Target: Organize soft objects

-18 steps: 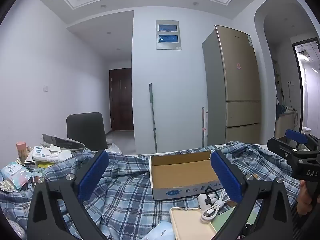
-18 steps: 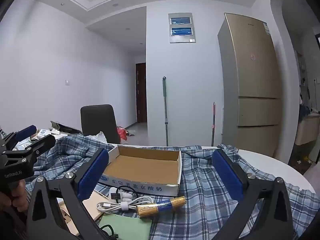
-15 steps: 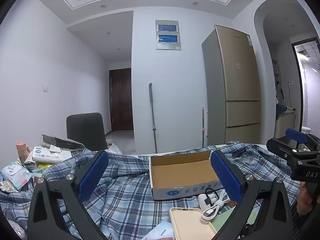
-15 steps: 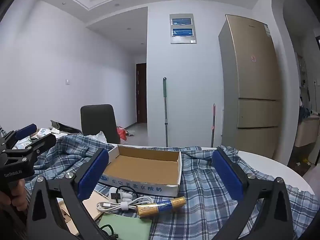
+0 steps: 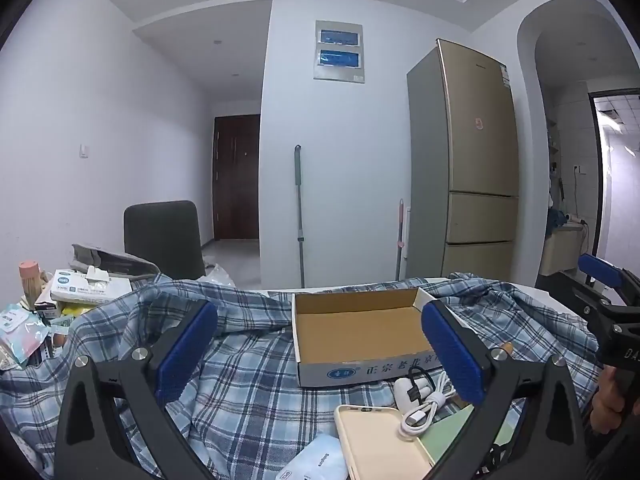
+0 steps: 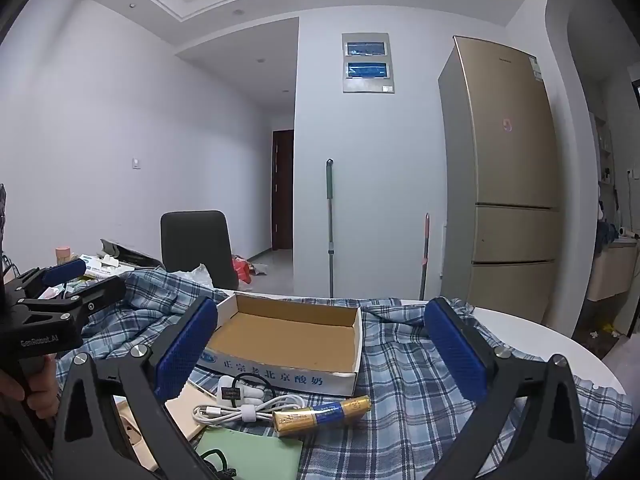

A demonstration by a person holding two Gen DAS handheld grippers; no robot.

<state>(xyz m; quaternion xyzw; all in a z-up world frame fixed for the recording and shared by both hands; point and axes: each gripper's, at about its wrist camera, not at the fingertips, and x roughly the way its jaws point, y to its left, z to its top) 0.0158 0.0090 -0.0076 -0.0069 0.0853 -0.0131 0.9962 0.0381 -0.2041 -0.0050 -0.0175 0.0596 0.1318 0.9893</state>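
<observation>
A blue plaid shirt [image 5: 248,364] lies spread and rumpled over the table; it also shows in the right wrist view [image 6: 404,364]. An empty shallow cardboard box [image 5: 360,332] sits on it, also seen in the right wrist view [image 6: 288,340]. My left gripper [image 5: 320,352] is open and empty, held above the shirt in front of the box. My right gripper [image 6: 320,352] is open and empty, also in front of the box. Each gripper shows at the edge of the other's view.
In front of the box lie a white charger with cable [image 6: 248,400], a pack of gold batteries [image 6: 320,416], a beige phone case [image 5: 376,440], a green pad [image 6: 252,456] and a blue tissue pack [image 5: 316,460]. Tissue boxes and packets [image 5: 80,288] crowd the left. A chair [image 5: 164,240] stands behind.
</observation>
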